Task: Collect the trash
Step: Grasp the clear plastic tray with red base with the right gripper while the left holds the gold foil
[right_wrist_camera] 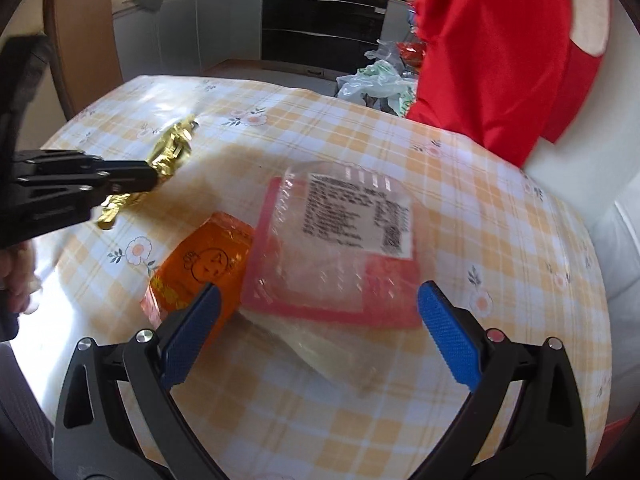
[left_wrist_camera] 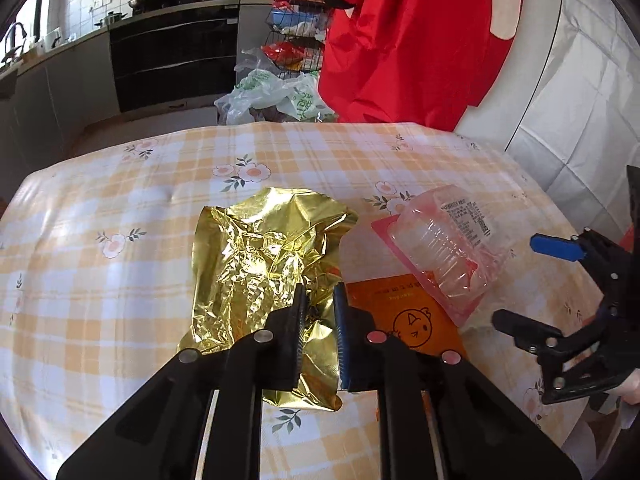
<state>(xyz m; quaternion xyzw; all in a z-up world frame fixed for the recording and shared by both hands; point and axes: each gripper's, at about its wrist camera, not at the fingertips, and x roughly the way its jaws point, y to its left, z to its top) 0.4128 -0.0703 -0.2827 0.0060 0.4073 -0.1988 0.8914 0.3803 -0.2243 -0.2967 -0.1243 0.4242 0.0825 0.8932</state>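
Note:
A crumpled gold foil wrapper [left_wrist_camera: 264,256] lies on the yellow checked tablecloth [left_wrist_camera: 120,280], and my left gripper [left_wrist_camera: 320,300] is shut on its near right part. In the right wrist view the same foil [right_wrist_camera: 172,152] hangs from the left gripper [right_wrist_camera: 152,178]. A clear plastic clamshell [right_wrist_camera: 340,248] with a pink base and a printed label rests beside an orange packet [right_wrist_camera: 208,264]. My right gripper [right_wrist_camera: 320,292] stands open just in front of the clamshell, nothing between its blue pads. From the left wrist, the right gripper [left_wrist_camera: 520,280] shows at the right, near the clamshell [left_wrist_camera: 444,240] and orange packet [left_wrist_camera: 408,316].
A red garment [left_wrist_camera: 400,40] hangs beyond the table's far edge, against a white quilted cover [left_wrist_camera: 580,100]. Plastic bags [left_wrist_camera: 276,96] and a wire rack [left_wrist_camera: 296,20] of goods stand on the floor behind. Kitchen cabinets [left_wrist_camera: 172,48] fill the back. A hand [right_wrist_camera: 20,276] grips the left tool.

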